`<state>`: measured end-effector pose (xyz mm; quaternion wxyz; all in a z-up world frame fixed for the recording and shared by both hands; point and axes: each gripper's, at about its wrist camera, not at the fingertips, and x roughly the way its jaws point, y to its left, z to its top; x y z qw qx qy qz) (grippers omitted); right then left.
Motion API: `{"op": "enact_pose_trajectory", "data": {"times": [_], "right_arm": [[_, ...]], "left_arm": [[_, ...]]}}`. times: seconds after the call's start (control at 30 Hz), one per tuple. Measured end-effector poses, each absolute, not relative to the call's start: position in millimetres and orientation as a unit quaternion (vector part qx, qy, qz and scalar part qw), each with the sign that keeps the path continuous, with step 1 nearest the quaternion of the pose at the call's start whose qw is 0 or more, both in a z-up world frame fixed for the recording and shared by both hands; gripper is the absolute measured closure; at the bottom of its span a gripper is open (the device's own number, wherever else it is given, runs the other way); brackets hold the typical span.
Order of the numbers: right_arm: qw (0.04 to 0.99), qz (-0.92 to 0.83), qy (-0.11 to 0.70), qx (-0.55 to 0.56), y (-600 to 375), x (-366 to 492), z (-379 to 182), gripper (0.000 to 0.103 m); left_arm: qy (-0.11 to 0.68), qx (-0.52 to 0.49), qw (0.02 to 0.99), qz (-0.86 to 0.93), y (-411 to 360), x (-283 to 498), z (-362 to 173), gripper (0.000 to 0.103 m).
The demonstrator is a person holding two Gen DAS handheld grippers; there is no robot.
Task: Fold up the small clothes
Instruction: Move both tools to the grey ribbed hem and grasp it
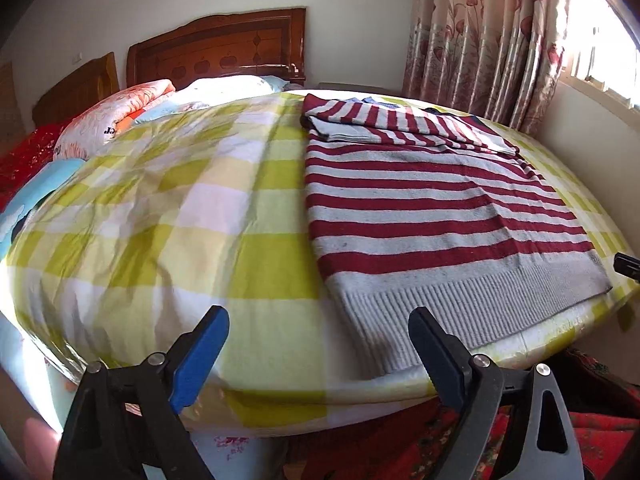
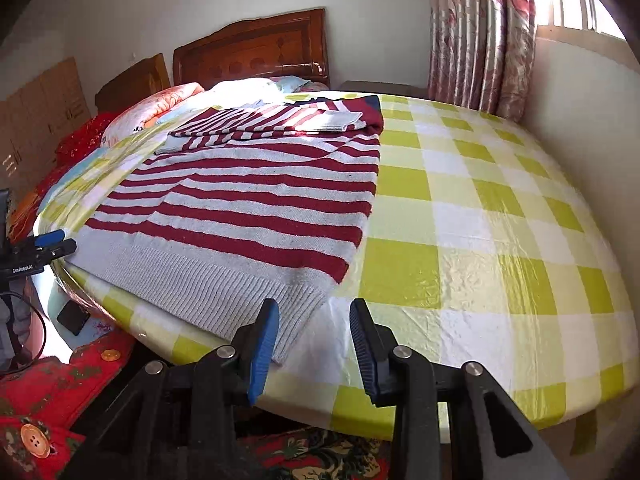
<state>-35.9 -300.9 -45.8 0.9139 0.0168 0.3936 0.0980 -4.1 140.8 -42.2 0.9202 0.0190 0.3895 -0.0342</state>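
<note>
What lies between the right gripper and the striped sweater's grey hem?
Nothing. In the right wrist view the right gripper stands open at the striped sweater's near corner, with only bare checked tablecloth there.

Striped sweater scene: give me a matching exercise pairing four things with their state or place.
Things:
1. striped sweater
2. left claw
3. right claw
4. floral curtain

States:
A. hangs beside the window
B. open wide, at the table's near edge
C. sleeves folded in, flat on the checked tablecloth
D. open at the hem corner

Pairs: 1-C, 2-B, 3-D, 4-A

Bright daylight from the window (image 1: 600, 52), glare on pillows (image 1: 228, 86), fisheye-curved edges, dark vignetted corners
</note>
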Motion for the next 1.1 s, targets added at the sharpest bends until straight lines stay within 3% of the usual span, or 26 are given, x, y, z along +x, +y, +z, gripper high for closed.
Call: {"op": "enact_pose_trajectory", "data": {"times": [0.13, 0.37, 0.67, 0.83, 1.0, 1.1], "right_arm": [[0.918, 0.068, 0.39, 0.029, -308, -31, -45, 0.066], [0.901, 0.087, 0.424, 0.019, -290, -26, -58, 0.065], [0.888, 0.118, 0.44, 0.053, -296, -31, -62, 0.063], [0.893, 0.104, 0.438, 0.0, -266, -22, -62, 0.06], [0.894, 0.094, 0.437, -0.018, -263, -27, -63, 0.072], [0.894, 0.093, 0.438, -0.019, -263, -26, -63, 0.073]], "left_arm": [[0.384, -0.02, 0.923, -0.005, 154, 1, -35, 0.0], [0.419, -0.07, 0.901, -0.089, 108, 12, -50, 0.0], [0.419, -0.029, 0.904, -0.078, 94, 3, -55, 0.0], [0.422, -0.016, 0.904, -0.067, 82, 11, -54, 0.0], [0.417, -0.038, 0.905, -0.071, 103, 5, -51, 0.0], [0.419, -0.079, 0.9, -0.087, 119, 6, -50, 0.0]]}}
